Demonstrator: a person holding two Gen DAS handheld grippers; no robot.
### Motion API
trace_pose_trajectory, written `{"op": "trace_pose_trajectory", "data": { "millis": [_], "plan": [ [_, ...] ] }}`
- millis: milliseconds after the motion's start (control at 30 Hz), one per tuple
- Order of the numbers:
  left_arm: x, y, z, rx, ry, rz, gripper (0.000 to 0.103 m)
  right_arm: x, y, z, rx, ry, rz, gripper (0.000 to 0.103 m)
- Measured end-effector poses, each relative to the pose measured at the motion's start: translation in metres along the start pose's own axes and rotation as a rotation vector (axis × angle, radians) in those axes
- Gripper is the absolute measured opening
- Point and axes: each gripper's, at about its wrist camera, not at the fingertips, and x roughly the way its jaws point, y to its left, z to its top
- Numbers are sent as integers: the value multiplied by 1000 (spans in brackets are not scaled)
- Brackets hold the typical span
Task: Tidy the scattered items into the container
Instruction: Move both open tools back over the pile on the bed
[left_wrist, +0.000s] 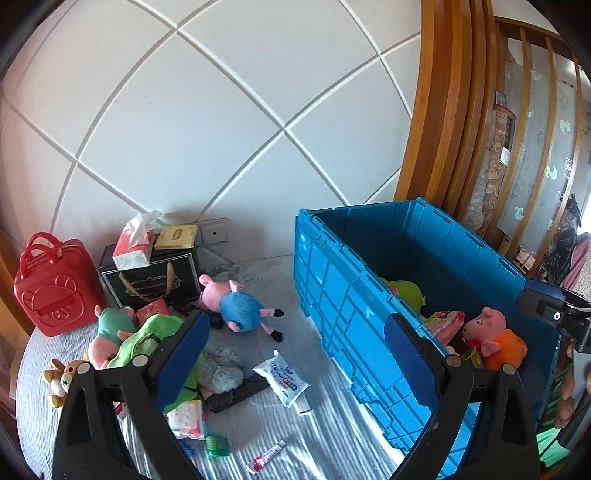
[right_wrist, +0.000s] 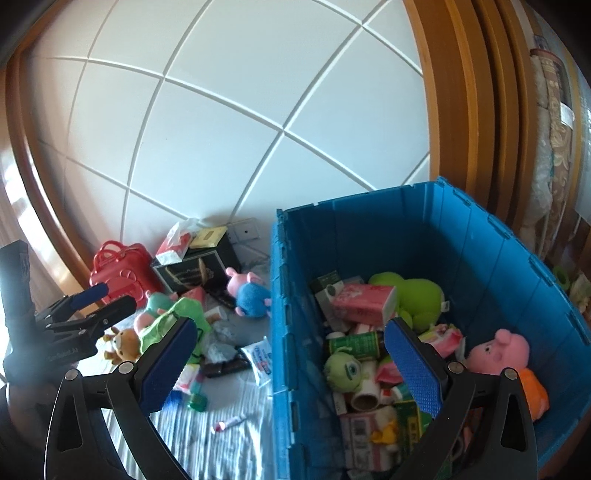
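left gripper (left_wrist: 295, 350): jaws apart, empty, over bed (left_wrist: 332, 398) | right gripper (right_wrist: 290, 360): jaws apart, empty, above bin (right_wrist: 369, 236) wall | bin: part-filled; near wall hides contents in left view | pig (left_wrist: 240, 302), pouch (left_wrist: 282, 376), tube (left_wrist: 266, 456) loose on bed | pile behind left finger hard to read

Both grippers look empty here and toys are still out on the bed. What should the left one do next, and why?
Probably lower the left gripper toward the pig plush in the blue dress and close on it. Its jaws are open and hold nothing, while that plush lies by itself on the sheet, outside the blue crate, apart from the pile. The right gripper hangs open over the crate.
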Motion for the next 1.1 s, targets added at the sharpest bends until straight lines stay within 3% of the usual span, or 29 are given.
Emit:
{"op": "trace_pose_trajectory", "data": {
  "millis": [567, 867, 1100],
  "plan": [
    [-24, 178, -120, -140, 153, 189, 97, 81, 142, -76, -120, 171, 98, 103],
    [-5, 254, -166, -158, 228, 265, 97, 164, 188, -146, -144, 330, 103, 103],
    [25, 324, -185, -187, 256, 345, 97, 228, 205, -186, -129, 410, 63, 103]
  ]
}}
